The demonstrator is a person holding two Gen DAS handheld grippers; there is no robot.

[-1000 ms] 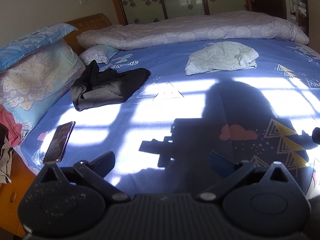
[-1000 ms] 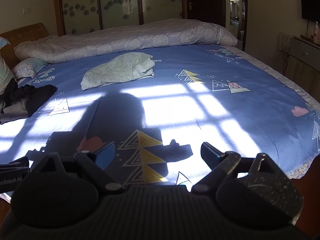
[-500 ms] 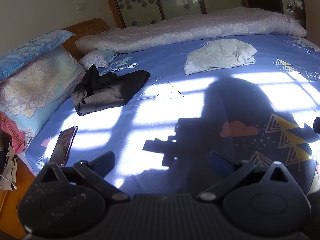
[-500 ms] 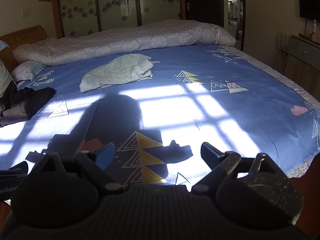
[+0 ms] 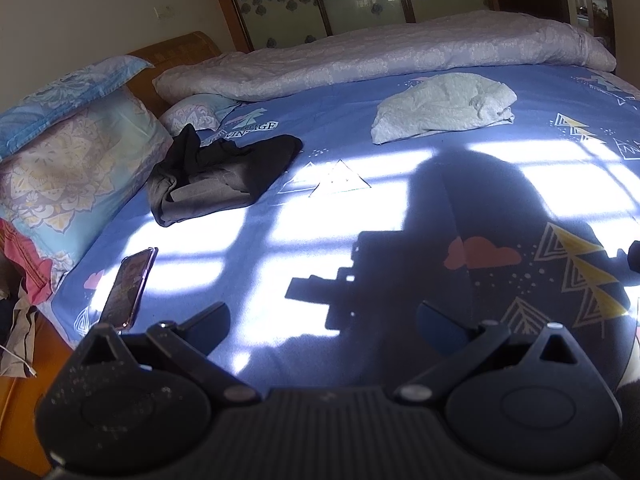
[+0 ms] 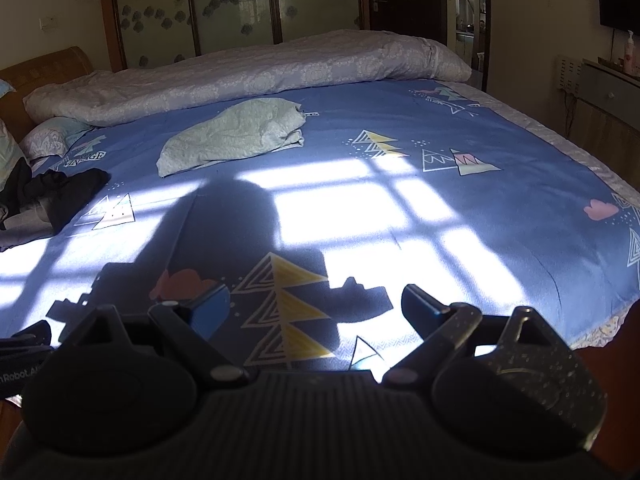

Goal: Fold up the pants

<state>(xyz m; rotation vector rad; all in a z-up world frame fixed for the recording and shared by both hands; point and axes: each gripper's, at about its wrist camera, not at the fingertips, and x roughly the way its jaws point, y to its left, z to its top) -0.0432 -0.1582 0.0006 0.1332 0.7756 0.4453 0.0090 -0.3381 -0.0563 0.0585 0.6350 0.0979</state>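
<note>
A crumpled pair of dark grey and black pants (image 5: 216, 178) lies on the blue patterned bed sheet (image 5: 320, 232) at the left, near the pillows; it also shows at the left edge of the right wrist view (image 6: 48, 200). A crumpled pale green garment (image 5: 442, 106) lies further back, also seen in the right wrist view (image 6: 236, 134). My left gripper (image 5: 322, 322) is open and empty above the near part of the bed. My right gripper (image 6: 316, 306) is open and empty above the near edge, far from both garments.
A phone (image 5: 128, 288) lies near the bed's left front edge. Pillows (image 5: 68, 160) stack at the left by the wooden headboard. A rolled quilt (image 5: 380, 52) runs along the far side. A cabinet (image 6: 608, 108) stands at the right.
Both grippers have tilted slightly, so the bed sits lower in the views. Both stay open and empty. Nothing on the bed has moved.
</note>
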